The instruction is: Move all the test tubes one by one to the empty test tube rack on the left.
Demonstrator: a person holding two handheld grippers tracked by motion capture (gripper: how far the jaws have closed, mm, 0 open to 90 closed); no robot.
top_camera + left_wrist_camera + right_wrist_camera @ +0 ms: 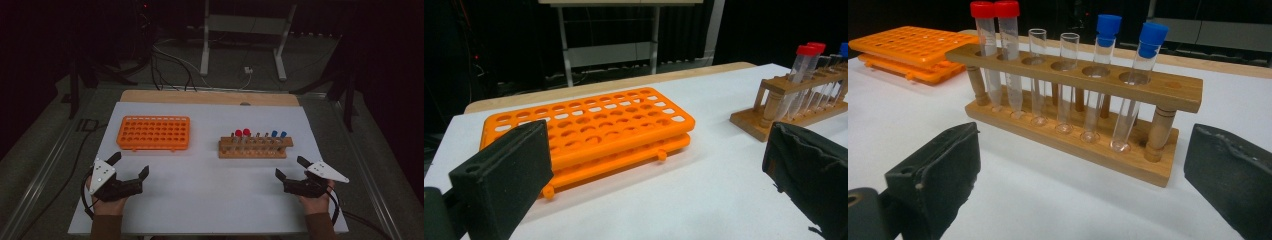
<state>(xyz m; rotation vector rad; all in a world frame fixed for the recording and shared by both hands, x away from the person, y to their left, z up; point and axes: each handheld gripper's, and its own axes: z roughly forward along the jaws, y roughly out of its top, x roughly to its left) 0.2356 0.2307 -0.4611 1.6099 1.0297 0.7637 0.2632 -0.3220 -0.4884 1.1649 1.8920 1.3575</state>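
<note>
White desk (200, 200) is carrying an orange rack (154, 133) and a wooden tube stand (255, 146); left tongs (131, 167) and right tongs (290, 168) are hovering spread, gripping nothing.

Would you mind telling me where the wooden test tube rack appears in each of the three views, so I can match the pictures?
High view: the wooden test tube rack stands right of centre on the white table top, ahead of the right gripper.
Left gripper view: at the right edge, upper half.
Right gripper view: across the centre, close ahead of the open jaws.
Shared landmark: the orange rack.
</note>
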